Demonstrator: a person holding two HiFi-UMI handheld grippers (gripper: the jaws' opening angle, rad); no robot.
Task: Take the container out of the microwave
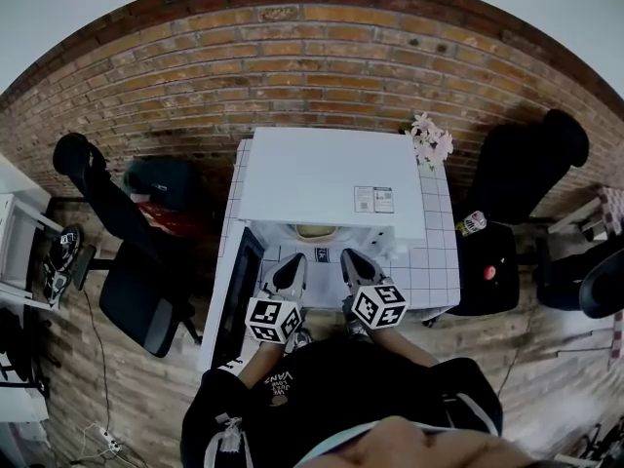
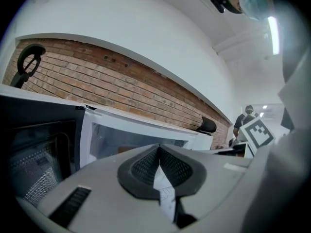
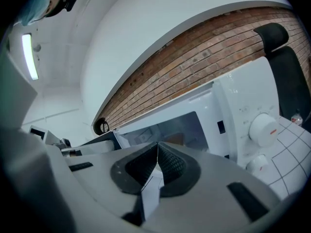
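**Both tongs closed at the mouth of the open microwave, container not yet touched**

The microwave [image 1: 331, 188] stands on a white tiled counter [image 1: 434, 261] against the brick wall. Its door [image 1: 237, 295] is swung out to the left of the frame. The container [image 1: 317, 230] sits inside the cavity, and in the head view it shows only as a pale tan curve just under the front edge of the microwave's top. In the right gripper view it is a dim brownish patch [image 3: 173, 139] inside the opening, left of the dials [image 3: 262, 128].

The left tongs [image 1: 292, 261] and the right tongs [image 1: 353, 257] point side by side at the opening, just short of it. Each has its jaws pressed together with nothing between them, as each gripper's own view shows [image 2: 159, 148] [image 3: 157, 145]. They will have to spread before anything can be taken.

So little of the container shows that its material cannot be told. Judging by the rounded edge, it is probably a stiff, fairly light bowl or tub. If it is smooth plastic or ceramic it could slip in a narrow pinch, and any contents could spill if it tips. The safest hold looks to be the near rim, or opposite sides of the rim with one pair of tongs on each. Drawing it out level would keep it clear of the cavity floor and the door.
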